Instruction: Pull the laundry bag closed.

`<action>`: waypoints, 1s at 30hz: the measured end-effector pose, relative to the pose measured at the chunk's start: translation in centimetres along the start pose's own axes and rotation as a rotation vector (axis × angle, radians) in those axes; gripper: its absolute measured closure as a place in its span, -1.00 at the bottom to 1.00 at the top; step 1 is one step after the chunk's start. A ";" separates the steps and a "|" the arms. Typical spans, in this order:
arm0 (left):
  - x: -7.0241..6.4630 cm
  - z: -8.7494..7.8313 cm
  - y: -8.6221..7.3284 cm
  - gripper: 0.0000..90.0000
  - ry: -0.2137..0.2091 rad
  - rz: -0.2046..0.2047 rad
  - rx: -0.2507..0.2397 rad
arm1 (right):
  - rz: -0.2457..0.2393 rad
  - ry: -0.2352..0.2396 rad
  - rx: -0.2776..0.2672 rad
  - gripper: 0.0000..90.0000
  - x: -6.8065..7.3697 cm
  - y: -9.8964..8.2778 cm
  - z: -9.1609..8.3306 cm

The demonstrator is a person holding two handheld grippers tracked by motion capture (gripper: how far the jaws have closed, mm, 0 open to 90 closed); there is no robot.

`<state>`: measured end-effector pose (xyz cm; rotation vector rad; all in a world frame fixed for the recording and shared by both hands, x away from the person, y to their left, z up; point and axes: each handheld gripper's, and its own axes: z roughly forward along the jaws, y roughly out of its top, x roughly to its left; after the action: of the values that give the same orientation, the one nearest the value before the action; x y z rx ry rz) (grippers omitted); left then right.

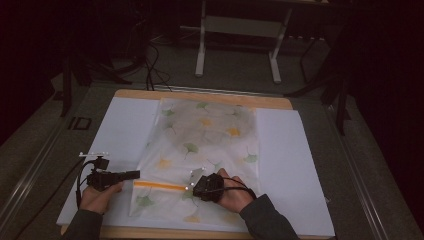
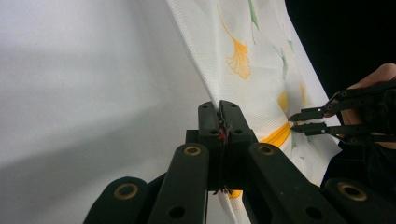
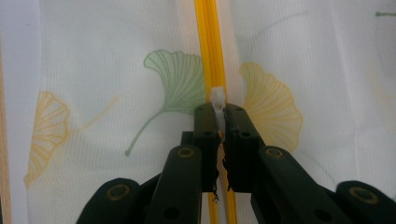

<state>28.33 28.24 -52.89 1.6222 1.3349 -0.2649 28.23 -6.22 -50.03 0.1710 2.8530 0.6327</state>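
Note:
A white mesh bag (image 1: 205,135) printed with green and yellow ginkgo leaves lies flat on the white sheet. Its orange zipper (image 1: 160,185) runs across the near end. My left gripper (image 1: 136,174) comes in from the left and is shut on the bag's edge (image 2: 212,95) at the zipper's end; the left gripper view has the jaws (image 2: 220,109) pinched on the fabric. My right gripper (image 1: 192,186) sits over the zipper, shut on the small white zipper pull (image 3: 217,97), with the zipper (image 3: 208,42) running on ahead of the jaws (image 3: 217,112).
The white sheet (image 1: 125,130) covers a wooden table whose edge (image 1: 200,95) shows at the back. A white metal stand (image 1: 240,30) and cables (image 1: 150,65) are on the dark floor beyond. Bare sheet lies left and right of the bag.

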 end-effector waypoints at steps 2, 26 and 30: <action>0.0 0.0 0.0 0.99 -0.001 0.000 0.001 | 0.004 0.000 0.002 0.88 0.0 -0.2 -0.1; 0.1 -0.1 0.0 0.99 0.000 -0.002 -0.002 | 0.019 -0.013 0.033 0.88 -0.2 -1.9 -0.9; 0.1 -0.1 0.0 0.99 -0.001 -0.002 -0.001 | 0.023 -0.016 0.036 0.88 -0.2 -2.3 -1.1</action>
<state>28.34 28.35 -52.91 1.6196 1.3356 -0.2660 28.07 -8.76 -50.03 0.2134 2.8517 0.5819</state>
